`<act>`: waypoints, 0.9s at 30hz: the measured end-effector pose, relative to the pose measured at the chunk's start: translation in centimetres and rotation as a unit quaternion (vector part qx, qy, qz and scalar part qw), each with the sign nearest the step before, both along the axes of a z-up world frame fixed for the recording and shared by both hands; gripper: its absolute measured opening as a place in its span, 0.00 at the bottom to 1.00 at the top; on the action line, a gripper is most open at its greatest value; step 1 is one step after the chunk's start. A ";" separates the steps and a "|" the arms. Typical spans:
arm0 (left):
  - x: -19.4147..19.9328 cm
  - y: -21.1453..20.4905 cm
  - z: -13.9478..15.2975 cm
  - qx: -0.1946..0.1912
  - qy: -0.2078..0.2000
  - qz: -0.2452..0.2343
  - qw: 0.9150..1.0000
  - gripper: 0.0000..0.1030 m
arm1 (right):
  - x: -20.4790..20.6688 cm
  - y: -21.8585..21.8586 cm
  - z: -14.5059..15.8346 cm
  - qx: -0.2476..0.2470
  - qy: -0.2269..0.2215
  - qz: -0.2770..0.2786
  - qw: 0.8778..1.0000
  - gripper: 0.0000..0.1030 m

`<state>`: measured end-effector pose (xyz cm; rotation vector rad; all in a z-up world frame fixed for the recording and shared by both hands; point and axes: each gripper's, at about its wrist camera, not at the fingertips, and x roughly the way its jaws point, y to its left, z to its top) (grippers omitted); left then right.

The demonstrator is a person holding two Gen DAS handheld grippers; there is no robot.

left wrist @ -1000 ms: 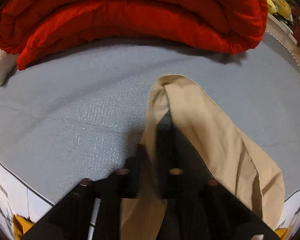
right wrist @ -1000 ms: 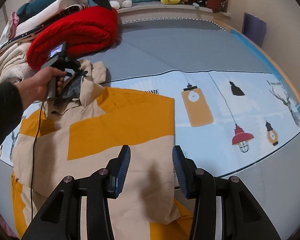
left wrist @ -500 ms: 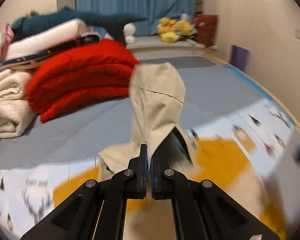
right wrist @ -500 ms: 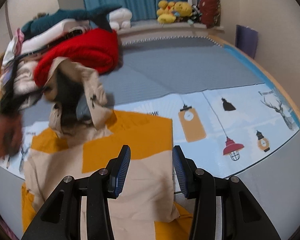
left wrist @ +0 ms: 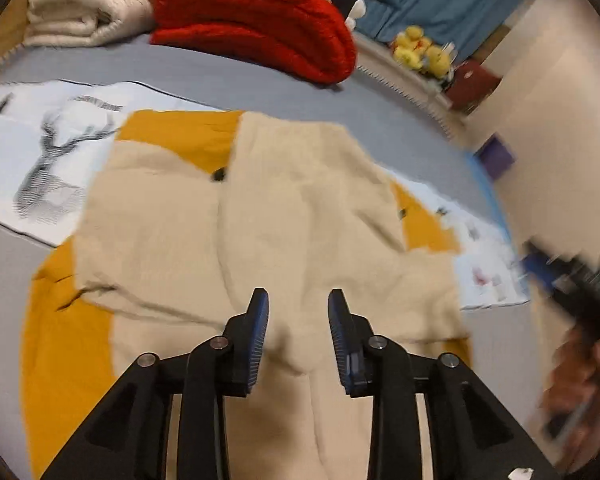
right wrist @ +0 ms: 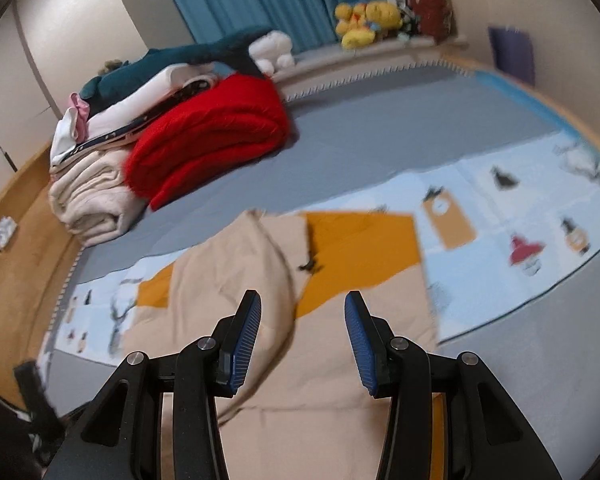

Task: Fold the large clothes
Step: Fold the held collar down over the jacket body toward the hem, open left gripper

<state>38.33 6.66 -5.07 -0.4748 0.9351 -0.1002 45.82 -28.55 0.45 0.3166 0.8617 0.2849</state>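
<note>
The left tool (left wrist: 298, 334) has just been opening, nothing between its jaws, above the beige garment (left wrist: 284, 216). The right tool (right wrist: 302, 340) hangs spread, empty, over the same cloth.

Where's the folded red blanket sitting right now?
The red blanket sits upper left in the right wrist view, on the grey bed cover beyond the beige-and-orange garment, against the cream blanket.

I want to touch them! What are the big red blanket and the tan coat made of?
The red blanket looks like thick, fluffy fleece or plush: its folds are fat and rounded, with a fuzzy matte surface. The tan coat looks like thin woven cloth, maybe cotton: it lies flat with sharp creases and no shine. Both are guesses from looks alone.
</note>
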 end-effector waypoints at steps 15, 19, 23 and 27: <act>4.3 4.2 -9.9 -0.135 0.153 0.068 0.977 0.33 | 4.9 6.5 -11.8 0.082 0.174 0.041 0.980 0.44; 4.6 4.1 -9.7 -0.148 0.150 0.062 0.976 0.25 | 5.7 6.7 -13.3 0.088 0.187 0.035 0.978 0.44; 4.8 4.4 -9.6 -0.143 0.146 0.055 0.977 0.02 | 6.5 7.0 -14.5 0.103 0.202 0.030 0.973 0.42; 4.8 4.4 -6.5 -0.130 0.095 0.049 0.986 0.01 | 6.7 7.4 -13.9 0.128 0.184 0.038 0.974 0.05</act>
